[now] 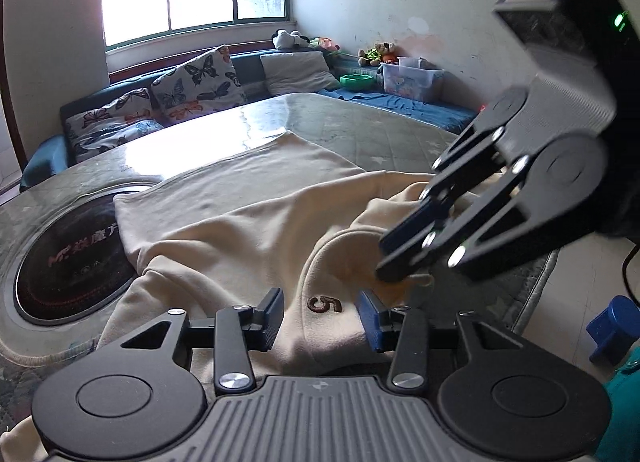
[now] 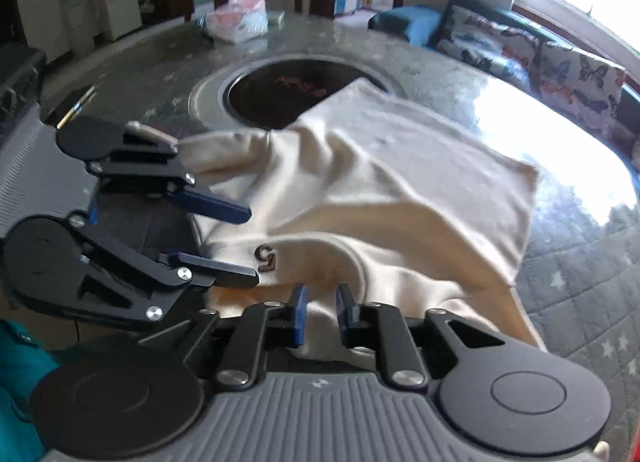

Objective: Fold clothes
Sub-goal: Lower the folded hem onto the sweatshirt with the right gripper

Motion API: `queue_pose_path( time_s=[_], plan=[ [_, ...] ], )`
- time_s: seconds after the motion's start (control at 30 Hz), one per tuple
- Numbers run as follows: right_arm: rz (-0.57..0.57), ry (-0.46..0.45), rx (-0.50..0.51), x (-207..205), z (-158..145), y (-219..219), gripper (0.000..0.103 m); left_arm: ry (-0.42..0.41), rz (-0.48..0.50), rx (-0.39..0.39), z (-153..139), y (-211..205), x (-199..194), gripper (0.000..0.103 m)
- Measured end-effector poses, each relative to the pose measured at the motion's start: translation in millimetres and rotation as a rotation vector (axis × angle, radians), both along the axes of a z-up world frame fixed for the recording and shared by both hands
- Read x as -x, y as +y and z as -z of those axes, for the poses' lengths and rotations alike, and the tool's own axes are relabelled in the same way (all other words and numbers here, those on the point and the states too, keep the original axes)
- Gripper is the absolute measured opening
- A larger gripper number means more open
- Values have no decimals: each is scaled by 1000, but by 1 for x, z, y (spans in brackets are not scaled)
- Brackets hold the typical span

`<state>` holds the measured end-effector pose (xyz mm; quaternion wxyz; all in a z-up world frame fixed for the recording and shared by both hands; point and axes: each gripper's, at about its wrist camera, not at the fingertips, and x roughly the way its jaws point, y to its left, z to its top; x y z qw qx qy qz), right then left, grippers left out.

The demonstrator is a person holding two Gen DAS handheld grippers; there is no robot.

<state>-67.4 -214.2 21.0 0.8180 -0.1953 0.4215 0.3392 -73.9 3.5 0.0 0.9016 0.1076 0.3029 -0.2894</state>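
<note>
A cream garment (image 1: 248, 213) with a brown embroidered "5" (image 1: 325, 305) lies rumpled on the round table; it also shows in the right wrist view (image 2: 400, 189). My left gripper (image 1: 320, 320) is open, its fingers apart over the cloth by the "5"; it also shows from the side in the right wrist view (image 2: 252, 250). My right gripper (image 2: 322, 314) has a narrow gap between its fingers with a fold of the cloth in it; in the left wrist view it (image 1: 386, 258) reaches in from the right onto the garment's edge.
The table has a dark round hotplate (image 1: 72, 258) set in its middle, partly under the garment. A plastic bag (image 2: 240, 19) lies at the table's far side. A sofa with butterfly cushions (image 1: 196, 79) stands beyond. A blue stool (image 1: 614, 330) stands on the floor.
</note>
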Motion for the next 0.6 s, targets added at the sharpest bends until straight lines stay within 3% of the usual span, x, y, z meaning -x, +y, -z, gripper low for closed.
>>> queue_pose_path(
  time_s=[0.17, 0.27, 0.37, 0.43, 0.5, 0.6],
  plan=[
    [11, 13, 39, 0, 15, 0, 13, -5, 31, -21, 2, -6, 4, 46],
    [9, -15, 50, 7, 11, -5, 5, -7, 36, -30, 3, -7, 5, 46],
    [5, -39, 45, 12, 2, -11, 4, -11, 37, -32, 2, -6, 6, 45],
    [1, -51, 41, 15, -3, -14, 4, -14, 38, -33, 2, -5, 7, 36],
    [-6, -58, 38, 19, -8, -17, 4, -17, 39, -34, 1, -4, 8, 16],
    [-24, -69, 29, 24, -16, -24, 4, -22, 40, -35, 1, -3, 10, 9]
  ],
)
